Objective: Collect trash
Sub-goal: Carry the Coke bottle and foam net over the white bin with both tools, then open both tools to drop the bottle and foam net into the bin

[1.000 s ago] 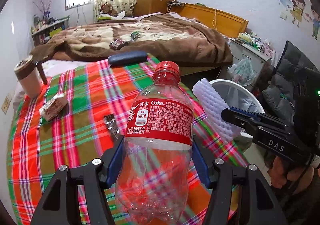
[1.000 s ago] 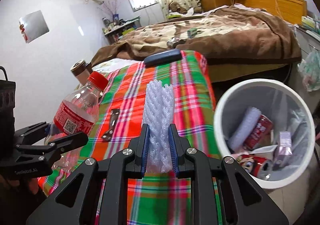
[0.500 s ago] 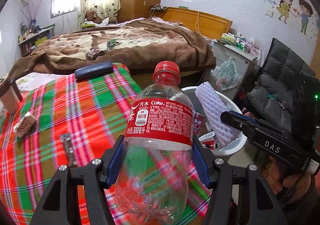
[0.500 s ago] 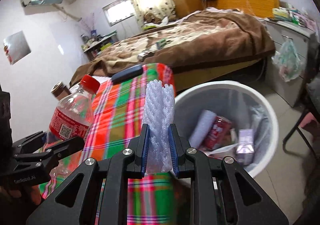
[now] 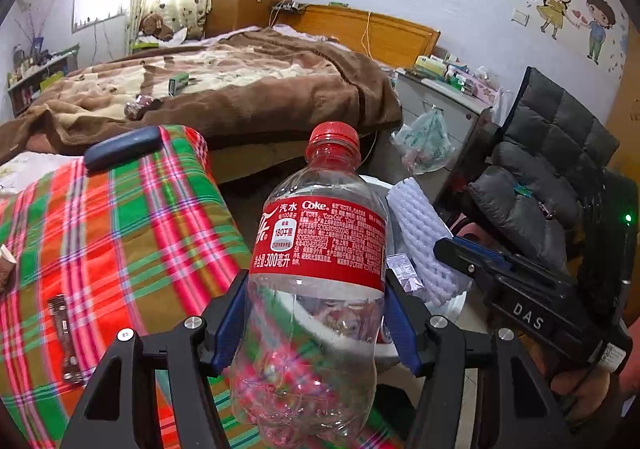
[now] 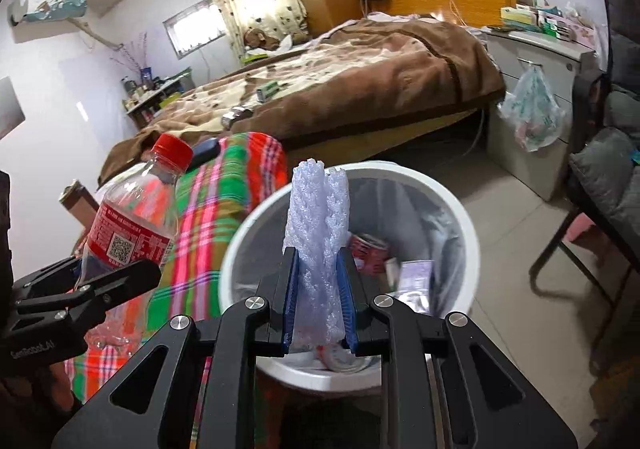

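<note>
My left gripper is shut on an empty clear Coke bottle with a red cap and label, held upright at the edge of the plaid-covered table. The same Coke bottle appears at the left of the right wrist view. My right gripper is shut on a white foam net sleeve, which stands upright over the white trash bin. The bin holds several wrappers and cans. In the left wrist view the foam sleeve and right gripper sit just right of the bottle.
A dark wrapper and a dark blue case lie on the plaid cloth. Behind is a bed with a brown blanket. A grey cabinet with a hanging plastic bag and a dark padded chair stand right of the bin.
Both grippers swung right, off the table toward the bin, each keeping its grip. The bin has come directly under the foam sleeve, and the table has slid left in both views.
</note>
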`<action>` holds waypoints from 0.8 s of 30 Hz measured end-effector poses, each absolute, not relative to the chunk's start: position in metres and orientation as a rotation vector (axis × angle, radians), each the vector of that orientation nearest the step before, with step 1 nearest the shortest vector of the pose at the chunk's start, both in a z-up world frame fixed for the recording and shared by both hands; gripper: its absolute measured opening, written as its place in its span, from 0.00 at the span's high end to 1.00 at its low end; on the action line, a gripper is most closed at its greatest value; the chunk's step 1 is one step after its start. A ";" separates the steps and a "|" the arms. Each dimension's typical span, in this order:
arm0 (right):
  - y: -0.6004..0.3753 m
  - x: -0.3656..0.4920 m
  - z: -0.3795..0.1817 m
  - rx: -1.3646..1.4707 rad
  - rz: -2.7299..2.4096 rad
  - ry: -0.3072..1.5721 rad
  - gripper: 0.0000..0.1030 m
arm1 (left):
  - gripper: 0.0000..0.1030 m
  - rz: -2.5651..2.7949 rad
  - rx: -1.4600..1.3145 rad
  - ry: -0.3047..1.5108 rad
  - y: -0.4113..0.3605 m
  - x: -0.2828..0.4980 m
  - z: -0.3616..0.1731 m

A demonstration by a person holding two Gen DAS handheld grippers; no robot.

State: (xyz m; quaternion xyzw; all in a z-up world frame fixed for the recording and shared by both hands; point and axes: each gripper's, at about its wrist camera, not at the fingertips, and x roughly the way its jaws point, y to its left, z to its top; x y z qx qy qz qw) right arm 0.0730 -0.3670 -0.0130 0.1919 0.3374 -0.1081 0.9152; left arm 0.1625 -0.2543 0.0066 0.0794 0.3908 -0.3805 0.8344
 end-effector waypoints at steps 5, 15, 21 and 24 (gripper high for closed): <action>-0.379 0.072 -0.020 0.385 -0.272 0.719 0.80 | 0.39 -0.830 0.152 0.868 -0.276 0.168 -0.007; -0.391 0.075 -0.033 0.377 -0.310 0.765 0.80 | 0.38 -0.819 0.175 0.888 -0.302 0.177 -0.025; -0.396 0.074 -0.035 0.378 -0.337 0.790 0.74 | 0.31 -0.843 0.182 0.868 -0.308 0.174 -0.025; -0.397 0.073 -0.035 0.383 -0.337 0.794 0.63 | 0.31 -0.843 0.171 0.873 -0.308 0.175 -0.024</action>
